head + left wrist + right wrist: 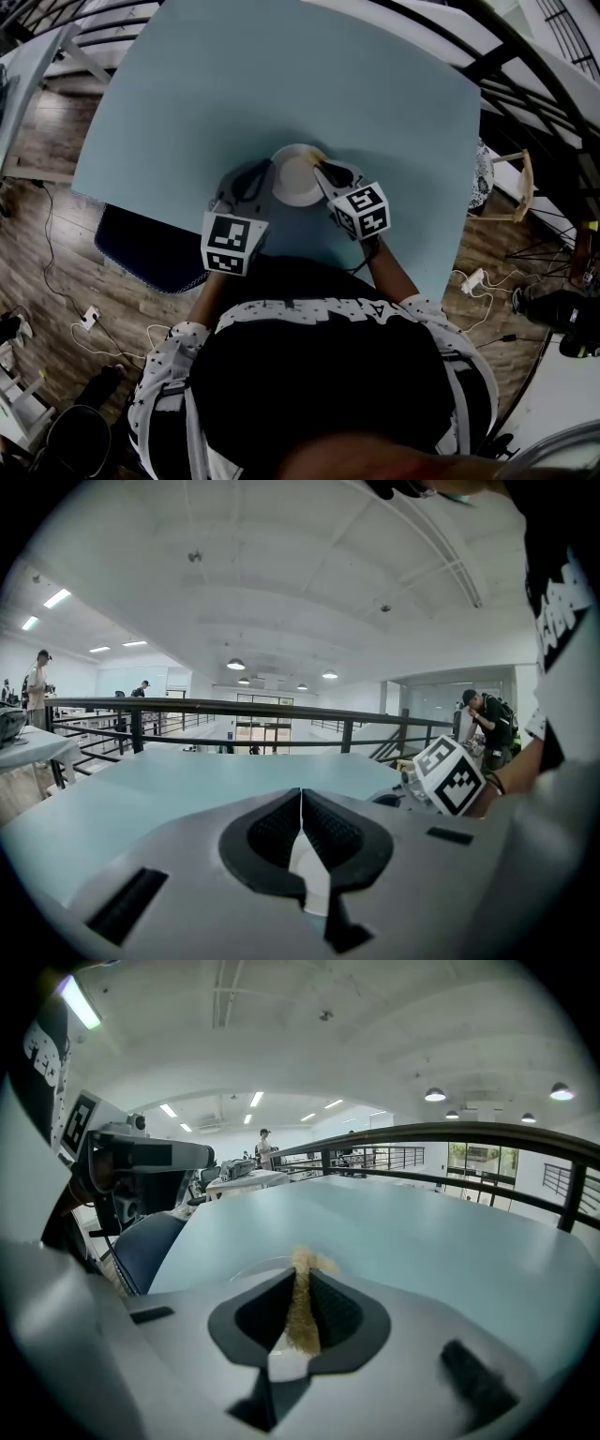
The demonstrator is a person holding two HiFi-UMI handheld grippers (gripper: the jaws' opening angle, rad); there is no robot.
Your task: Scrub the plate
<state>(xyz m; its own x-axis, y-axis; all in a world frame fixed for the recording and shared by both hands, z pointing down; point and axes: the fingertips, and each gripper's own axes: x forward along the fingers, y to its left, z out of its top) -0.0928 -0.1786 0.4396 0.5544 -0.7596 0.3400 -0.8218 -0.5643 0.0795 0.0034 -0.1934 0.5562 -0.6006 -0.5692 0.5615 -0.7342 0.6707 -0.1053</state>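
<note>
left gripper (pixel 301 803) clamped on plate (pixel 292 183) rim, right gripper (pixel 302 1283) pinching tan sponge (pixel 300 1321) over plate, blue table (pixel 281 75)

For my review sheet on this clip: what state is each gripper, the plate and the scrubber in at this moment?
plate: white, lying right way up on the table.
scrubber: tan, clamped on edge, its tip reaching the plate's rim.
left gripper: shut on the plate's near-left rim.
right gripper: shut on the scrubber.
</note>
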